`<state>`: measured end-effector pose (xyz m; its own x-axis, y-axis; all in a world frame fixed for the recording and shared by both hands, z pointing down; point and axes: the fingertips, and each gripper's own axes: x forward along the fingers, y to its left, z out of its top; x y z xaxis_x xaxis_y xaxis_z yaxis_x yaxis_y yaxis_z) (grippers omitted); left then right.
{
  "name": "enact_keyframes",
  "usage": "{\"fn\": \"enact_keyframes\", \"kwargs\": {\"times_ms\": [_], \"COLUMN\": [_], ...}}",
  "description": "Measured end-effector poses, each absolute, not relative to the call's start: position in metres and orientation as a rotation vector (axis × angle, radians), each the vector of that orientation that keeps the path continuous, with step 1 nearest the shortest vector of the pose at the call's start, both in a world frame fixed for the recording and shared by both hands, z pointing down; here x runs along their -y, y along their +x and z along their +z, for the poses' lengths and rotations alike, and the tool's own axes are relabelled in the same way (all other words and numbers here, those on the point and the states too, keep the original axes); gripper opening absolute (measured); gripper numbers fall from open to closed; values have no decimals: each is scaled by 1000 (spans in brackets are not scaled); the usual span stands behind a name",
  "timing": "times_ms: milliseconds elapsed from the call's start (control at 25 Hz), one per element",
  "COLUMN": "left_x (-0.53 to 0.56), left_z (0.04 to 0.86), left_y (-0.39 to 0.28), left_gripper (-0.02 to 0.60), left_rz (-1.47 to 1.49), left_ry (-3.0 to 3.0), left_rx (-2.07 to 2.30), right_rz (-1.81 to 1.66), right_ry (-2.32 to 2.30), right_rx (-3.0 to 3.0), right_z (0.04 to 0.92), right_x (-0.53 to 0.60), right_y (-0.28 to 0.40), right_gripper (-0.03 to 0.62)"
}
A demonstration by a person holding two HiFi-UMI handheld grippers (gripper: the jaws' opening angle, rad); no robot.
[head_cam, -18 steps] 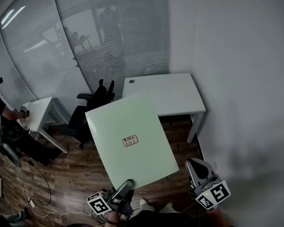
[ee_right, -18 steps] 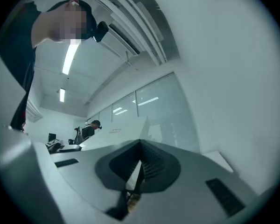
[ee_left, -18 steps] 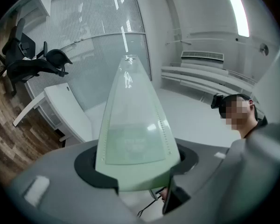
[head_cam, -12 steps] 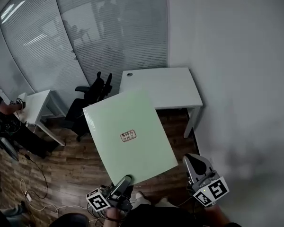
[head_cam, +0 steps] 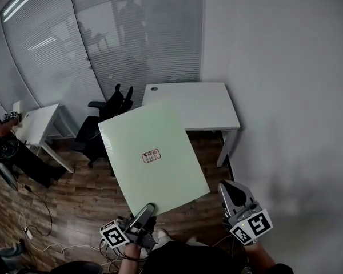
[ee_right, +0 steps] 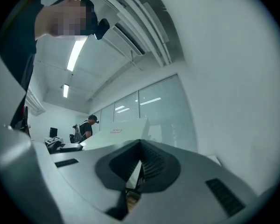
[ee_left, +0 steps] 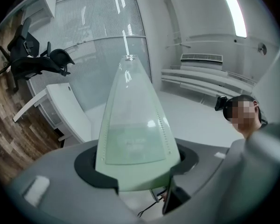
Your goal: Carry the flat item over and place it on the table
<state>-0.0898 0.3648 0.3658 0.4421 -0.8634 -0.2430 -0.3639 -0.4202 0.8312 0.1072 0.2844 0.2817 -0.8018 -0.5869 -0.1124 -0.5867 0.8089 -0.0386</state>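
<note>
Head view: the pale green board [head_cam: 160, 176] is up in the air, clamped at its near edge between the left gripper's [head_cam: 147, 212] fingers [ee_left: 56, 190] and fanning out ahead of them. The white surface [head_cam: 203, 104] sits well beyond the fingertips. The right gripper [head_cam: 231, 194] hangs off to the side, fingers together on nothing. So I'd say the pickup's done, the carry is partway, and the set-down is left to do.
</note>
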Motion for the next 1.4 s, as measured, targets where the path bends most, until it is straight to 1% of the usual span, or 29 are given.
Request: {"fn": "enact_keyframes", "kwargs": {"times_ms": [240, 440, 560, 880, 1120, 1400], "left_x": [-365, -366, -362, -324, -233, -192], "left_z": [368, 377, 379, 394, 404, 428], "left_y": [-82, -57, -55, -80, -100, -119], "left_gripper": [285, 285, 285, 285, 285, 285], "left_rz": [-912, -902, -909, -876, -887, -835], "left_ry": [1966, 1980, 1967, 1946, 1905, 1880], "left_rx": [1027, 1034, 1021, 1022, 972, 906], "right_rz": [4, -36, -81, -81, -116, -58], "right_ry": [-958, -939, -962, -1020, -1085, -1179], "right_rx": [-2882, -2854, -2842, -2812, -2820, -2831], "right_z": [287, 304, 311, 313, 315, 315], "right_x": [-286, -290, -282, -247, -162, -144], "right_y": [117, 140, 143, 134, 108, 85], "right_gripper": [-12, -12, -12, -12, -12, -12]}}
